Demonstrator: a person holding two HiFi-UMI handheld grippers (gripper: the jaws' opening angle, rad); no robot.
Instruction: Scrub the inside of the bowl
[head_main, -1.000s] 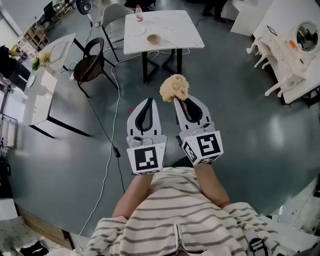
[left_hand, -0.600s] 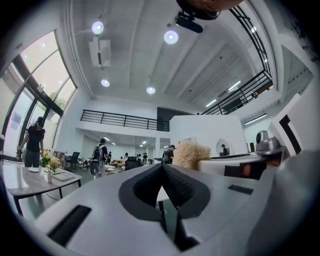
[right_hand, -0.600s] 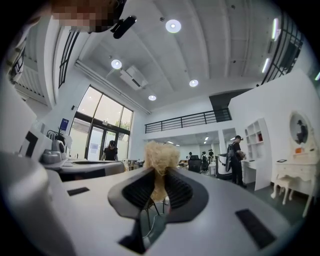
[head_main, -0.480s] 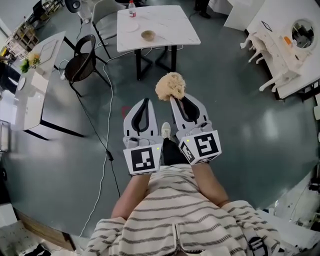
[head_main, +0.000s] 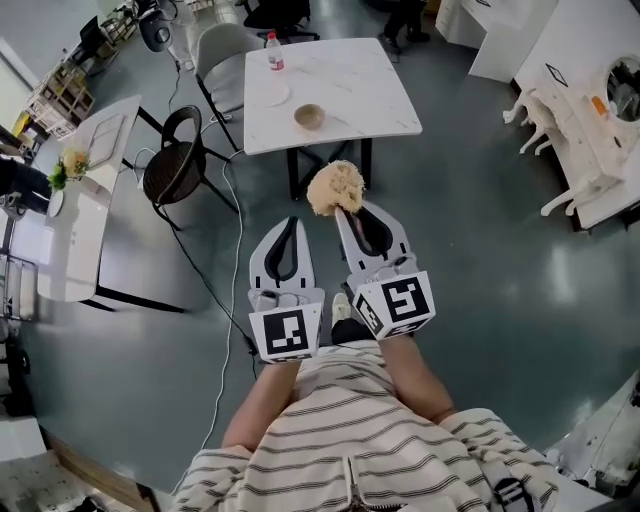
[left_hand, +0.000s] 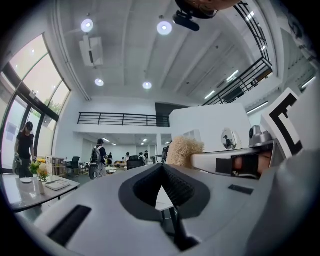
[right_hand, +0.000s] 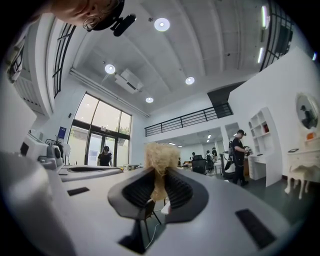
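Scrubbing has not begun: the bowl (head_main: 309, 116) sits on the white marble table (head_main: 370, 90), well short of which hover the right gripper (head_main: 343, 208), clamped on a tan fibre scrubber (head_main: 335, 187), and the left gripper (head_main: 283, 224), jaws together, empty.

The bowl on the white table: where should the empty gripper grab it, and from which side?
Its rim, I'd guess, from above: the bowl sits upright and open on the table, so the left gripper, once opened, could pinch the wall, one jaw inside, one outside.
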